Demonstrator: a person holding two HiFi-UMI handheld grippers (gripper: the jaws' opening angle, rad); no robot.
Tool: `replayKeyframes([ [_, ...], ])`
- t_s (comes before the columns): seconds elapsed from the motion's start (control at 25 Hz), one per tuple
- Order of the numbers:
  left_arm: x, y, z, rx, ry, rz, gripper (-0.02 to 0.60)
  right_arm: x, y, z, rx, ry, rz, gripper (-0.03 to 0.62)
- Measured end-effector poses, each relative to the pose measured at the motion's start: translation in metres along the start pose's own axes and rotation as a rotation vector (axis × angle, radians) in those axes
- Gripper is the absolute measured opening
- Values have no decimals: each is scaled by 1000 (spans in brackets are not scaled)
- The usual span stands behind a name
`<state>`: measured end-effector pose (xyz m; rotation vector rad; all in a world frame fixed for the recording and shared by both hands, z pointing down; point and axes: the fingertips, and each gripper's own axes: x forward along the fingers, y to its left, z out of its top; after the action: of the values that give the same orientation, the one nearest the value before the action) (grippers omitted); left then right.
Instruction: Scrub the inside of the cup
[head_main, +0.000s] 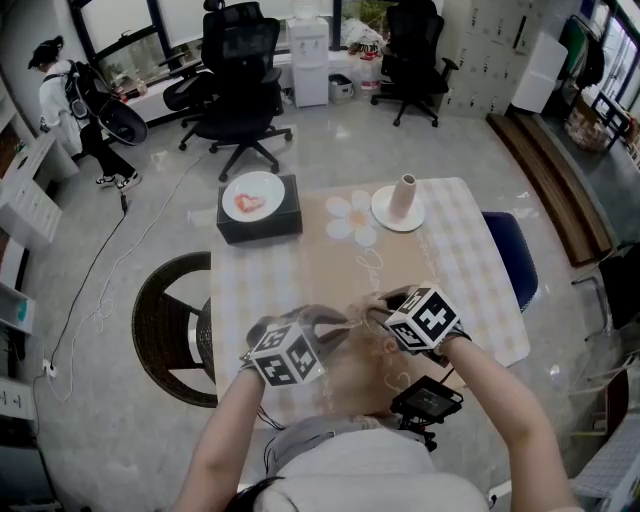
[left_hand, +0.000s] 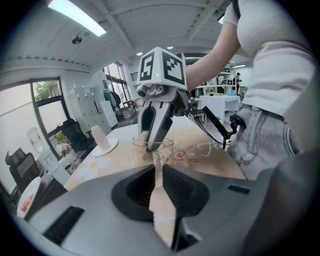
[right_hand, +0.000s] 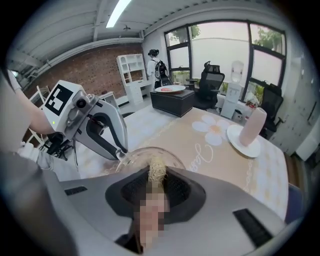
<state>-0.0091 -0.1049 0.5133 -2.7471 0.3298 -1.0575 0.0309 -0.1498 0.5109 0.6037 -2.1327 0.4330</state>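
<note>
A clear glass cup stands on the beige tablecloth near the table's front edge, between my two grippers. In the left gripper view my left gripper is shut on the near wall of the cup at its rim. My right gripper is shut on a pale fibrous scrubber, and points steeply down into the cup. The left gripper view shows the scrubber inside the glass, just below the rim. In the head view both grippers' marker cubes hide most of the cup.
A beige tumbler stands on a white saucer at the table's far right. A black box with a white plate sits at the far left corner. A black device hangs at the near edge. Office chairs stand beyond the table.
</note>
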Motion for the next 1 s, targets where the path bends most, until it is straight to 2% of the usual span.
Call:
replayKeyframes([
  [0.28,0,0,-1,-1,2,2,52,-1,-4,0,-133,-5,-170,67],
  [0.48,0,-1,-3,-5,-1,2,52,-1,-9,-5,-248,30,-268,67],
  [0.8,0,-3,-2,7,-6,-2,52,0,-9,-9,-353,162,-259,67],
  [1.0,1,-3,0,7,-13,-5,52,0,-13,-13,-287,279,-216,67],
])
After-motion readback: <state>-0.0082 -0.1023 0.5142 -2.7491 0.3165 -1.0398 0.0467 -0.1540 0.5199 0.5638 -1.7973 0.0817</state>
